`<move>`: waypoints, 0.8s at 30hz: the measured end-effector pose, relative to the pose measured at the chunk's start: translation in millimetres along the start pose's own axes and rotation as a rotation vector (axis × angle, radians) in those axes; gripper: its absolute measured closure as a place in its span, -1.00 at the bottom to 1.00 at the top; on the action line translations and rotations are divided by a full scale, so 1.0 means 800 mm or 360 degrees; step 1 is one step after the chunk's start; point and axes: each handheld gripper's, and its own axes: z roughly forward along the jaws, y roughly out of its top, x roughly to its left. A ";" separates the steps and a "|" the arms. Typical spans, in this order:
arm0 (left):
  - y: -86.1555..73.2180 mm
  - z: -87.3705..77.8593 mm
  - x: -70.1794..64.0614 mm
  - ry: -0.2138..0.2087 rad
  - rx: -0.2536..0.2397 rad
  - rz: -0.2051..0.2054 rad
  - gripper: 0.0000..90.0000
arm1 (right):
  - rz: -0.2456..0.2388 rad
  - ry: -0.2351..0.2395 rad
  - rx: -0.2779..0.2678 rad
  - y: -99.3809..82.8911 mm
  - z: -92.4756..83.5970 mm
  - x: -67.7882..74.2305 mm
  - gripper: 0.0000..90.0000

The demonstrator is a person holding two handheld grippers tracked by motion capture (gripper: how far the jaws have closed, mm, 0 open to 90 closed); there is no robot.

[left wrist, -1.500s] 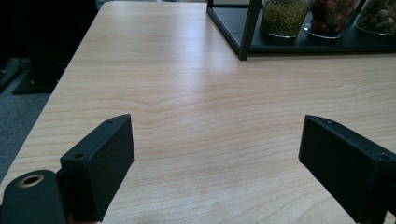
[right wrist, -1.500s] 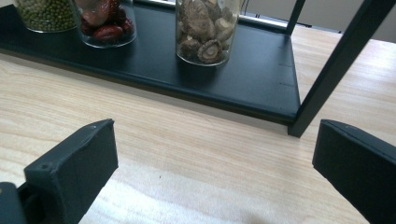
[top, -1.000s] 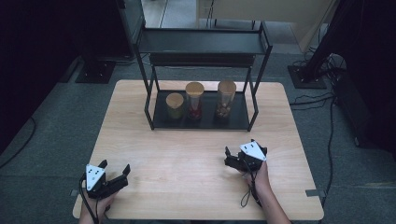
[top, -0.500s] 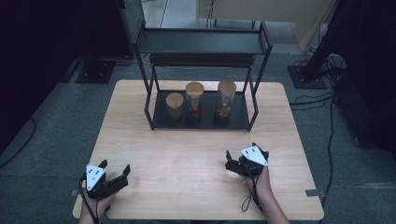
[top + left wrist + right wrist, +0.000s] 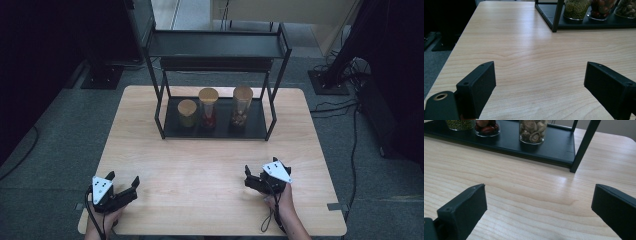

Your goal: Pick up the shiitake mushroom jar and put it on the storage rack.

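Counts on the table

There were three jars [image 5: 209, 107], one black rack [image 5: 216, 45], one table [image 5: 200, 160], and two grippers [image 5: 121, 186].

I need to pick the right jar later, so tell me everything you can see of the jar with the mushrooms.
The mushroom jar is a clear glass cylinder, filled with pale, dried-looking mushroom pieces. From the high view it carries a round, wood-coloured lid and stands upright, tall like the middle jar. It rests on the bottom tray of the black shelf rack, at the right end of the three-jar row, apart from its neighbour. Nothing else touches it.
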 end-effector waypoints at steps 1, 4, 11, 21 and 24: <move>0.000 0.000 0.000 0.0000 -0.0002 -0.0001 -0.77 | 0.0002 0.0004 -0.0001 0.000 -0.001 -0.001 -1.00; 0.000 0.000 0.000 0.0000 -0.0003 -0.0003 -0.77 | 0.0016 0.0015 0.0000 -0.002 -0.005 -0.003 -1.00; 0.000 0.000 0.000 0.0002 -0.0002 0.0002 -0.77 | 0.0033 0.0014 -0.0005 -0.006 -0.013 -0.009 -1.00; 0.000 0.000 -0.001 0.0005 -0.0003 0.0008 -0.77 | 0.0049 -0.0011 0.0000 -0.012 -0.025 -0.021 -1.00; 0.000 0.000 -0.001 0.0005 -0.0001 0.0006 -0.77 | 0.0036 -0.0022 -0.0001 -0.015 -0.030 -0.026 -1.00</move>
